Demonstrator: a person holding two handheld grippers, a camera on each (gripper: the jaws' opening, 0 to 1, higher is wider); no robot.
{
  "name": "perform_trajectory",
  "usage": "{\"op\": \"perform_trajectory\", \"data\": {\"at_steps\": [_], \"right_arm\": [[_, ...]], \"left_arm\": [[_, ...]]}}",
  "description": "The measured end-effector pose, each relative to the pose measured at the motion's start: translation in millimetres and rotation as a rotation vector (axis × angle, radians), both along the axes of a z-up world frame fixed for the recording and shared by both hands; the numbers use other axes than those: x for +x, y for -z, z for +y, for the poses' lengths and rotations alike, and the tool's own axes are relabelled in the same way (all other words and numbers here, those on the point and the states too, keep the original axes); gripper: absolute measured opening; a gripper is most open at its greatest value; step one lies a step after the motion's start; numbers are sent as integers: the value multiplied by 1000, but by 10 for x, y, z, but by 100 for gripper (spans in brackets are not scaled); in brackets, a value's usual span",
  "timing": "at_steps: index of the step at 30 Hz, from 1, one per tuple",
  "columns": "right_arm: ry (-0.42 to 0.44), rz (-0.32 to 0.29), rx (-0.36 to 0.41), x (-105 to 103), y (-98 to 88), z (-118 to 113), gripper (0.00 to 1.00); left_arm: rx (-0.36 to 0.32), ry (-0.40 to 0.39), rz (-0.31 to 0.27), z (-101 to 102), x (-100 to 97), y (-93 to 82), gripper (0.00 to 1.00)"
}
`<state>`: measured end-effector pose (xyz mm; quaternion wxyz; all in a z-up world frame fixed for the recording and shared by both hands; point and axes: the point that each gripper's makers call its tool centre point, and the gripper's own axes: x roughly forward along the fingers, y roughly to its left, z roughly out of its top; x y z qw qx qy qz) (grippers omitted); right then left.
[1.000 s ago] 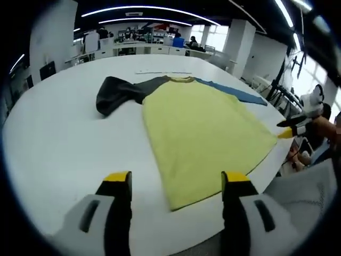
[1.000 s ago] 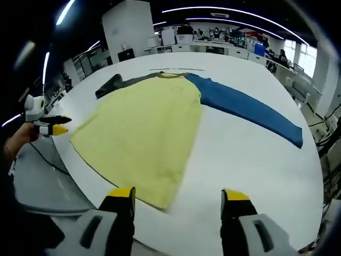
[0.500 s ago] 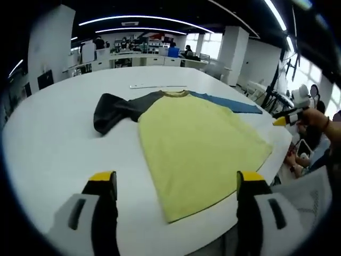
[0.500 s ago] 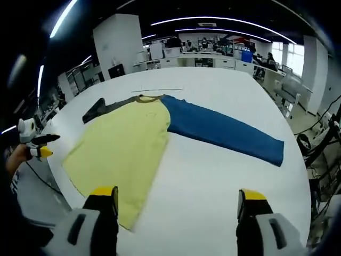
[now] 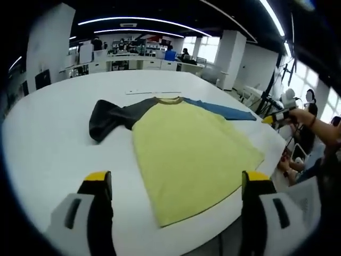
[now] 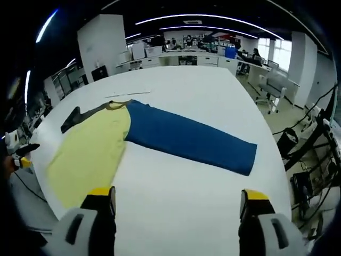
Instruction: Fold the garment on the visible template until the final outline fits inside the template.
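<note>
both grippers gape — garment (image 5: 186, 149) flat on white table (image 5: 48, 144)

One long-sleeved shirt (image 5: 186, 144) on one white table (image 5: 48, 144); two grippers, left (image 5: 178, 184) and right (image 6: 178, 198).

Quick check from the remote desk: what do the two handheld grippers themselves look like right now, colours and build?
Both match. The left gripper has two black jaws capped with yellow tips, rising from pale grey housings with dark oblong slots. The right gripper has the same black jaws, yellow caps and grey slotted housings. No cables or printed markings are visible on either.
</note>
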<state>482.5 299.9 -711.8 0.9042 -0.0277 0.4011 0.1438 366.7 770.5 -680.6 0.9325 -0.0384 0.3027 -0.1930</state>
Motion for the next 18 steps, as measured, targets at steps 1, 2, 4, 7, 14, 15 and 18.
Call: {"op": "perform_trajectory", "data": {"at_steps": [1, 2, 4, 7, 14, 15, 18], "right_arm": [[5, -1, 0, 17, 1, -21, 97], [17, -5, 4, 36, -5, -42, 96], [36, -1, 11, 69, 3, -86, 94], [78, 3, 17, 141, 20, -197, 88], [153, 21, 41, 338, 61, -403, 82], [156, 24, 35, 375, 70, -433, 81], [160, 35, 21, 452, 108, -494, 76]], "left_arm": [[5, 2, -1, -8, 4, -9, 99], [12, 7, 0, -12, 6, -17, 99], [8, 10, -1, -5, 12, -37, 99], [18, 17, -10, -37, 22, -69, 99], [8, 3, -9, -23, 24, -68, 99], [11, 0, -7, -21, 21, -66, 99], [13, -5, -5, -12, 17, -63, 99]]}}
